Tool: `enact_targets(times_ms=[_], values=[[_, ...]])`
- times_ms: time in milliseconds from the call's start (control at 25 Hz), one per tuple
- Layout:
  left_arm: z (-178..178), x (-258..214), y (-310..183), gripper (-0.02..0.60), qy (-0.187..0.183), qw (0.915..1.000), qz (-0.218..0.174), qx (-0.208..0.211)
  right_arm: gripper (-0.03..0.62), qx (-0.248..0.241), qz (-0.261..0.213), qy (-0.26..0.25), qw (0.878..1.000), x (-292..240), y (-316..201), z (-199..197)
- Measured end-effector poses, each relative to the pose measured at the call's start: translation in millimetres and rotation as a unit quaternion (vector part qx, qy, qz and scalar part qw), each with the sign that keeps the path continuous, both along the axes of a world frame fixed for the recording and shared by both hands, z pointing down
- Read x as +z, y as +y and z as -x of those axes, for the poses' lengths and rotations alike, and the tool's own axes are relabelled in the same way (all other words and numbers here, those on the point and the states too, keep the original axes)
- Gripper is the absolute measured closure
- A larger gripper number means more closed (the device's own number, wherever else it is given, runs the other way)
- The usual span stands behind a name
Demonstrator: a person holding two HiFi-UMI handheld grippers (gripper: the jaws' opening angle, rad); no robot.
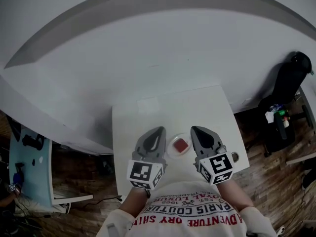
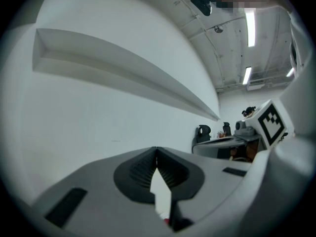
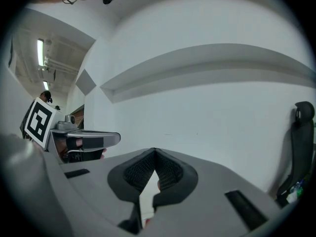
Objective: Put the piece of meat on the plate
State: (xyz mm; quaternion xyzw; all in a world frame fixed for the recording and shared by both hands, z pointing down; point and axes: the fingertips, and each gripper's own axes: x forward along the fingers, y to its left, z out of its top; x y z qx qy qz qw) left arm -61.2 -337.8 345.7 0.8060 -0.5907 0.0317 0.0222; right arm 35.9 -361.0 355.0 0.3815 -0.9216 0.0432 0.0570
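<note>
The red piece of meat (image 1: 181, 144) lies on a small white plate (image 1: 174, 152) at the near part of the white table (image 1: 148, 127). My left gripper (image 1: 158, 130) hovers just left of the plate, and my right gripper (image 1: 195, 130) just right of it. Both are above the table and apart from the plate. In the left gripper view the left gripper (image 2: 156, 151) points level at a bare wall, its jaws meeting at the tips with nothing between them. In the right gripper view the right gripper (image 3: 154, 152) looks the same, shut and empty.
A faint pale patch (image 1: 148, 105) lies on the far half of the table. A black chair (image 1: 290, 83) with clutter stands to the right, and a light-blue table (image 1: 29, 162) to the left. A white wall with a long ledge (image 1: 148, 14) rises beyond.
</note>
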Motion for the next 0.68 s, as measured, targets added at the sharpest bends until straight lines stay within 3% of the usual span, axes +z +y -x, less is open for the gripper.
enact_targets(times_ms=[680], values=[[5.3,8.6,5.9,0.575,0.004,0.9999,0.007,-0.011,0.583,0.018,-0.001,0.031,0.999,12.6,1.4,-0.7]])
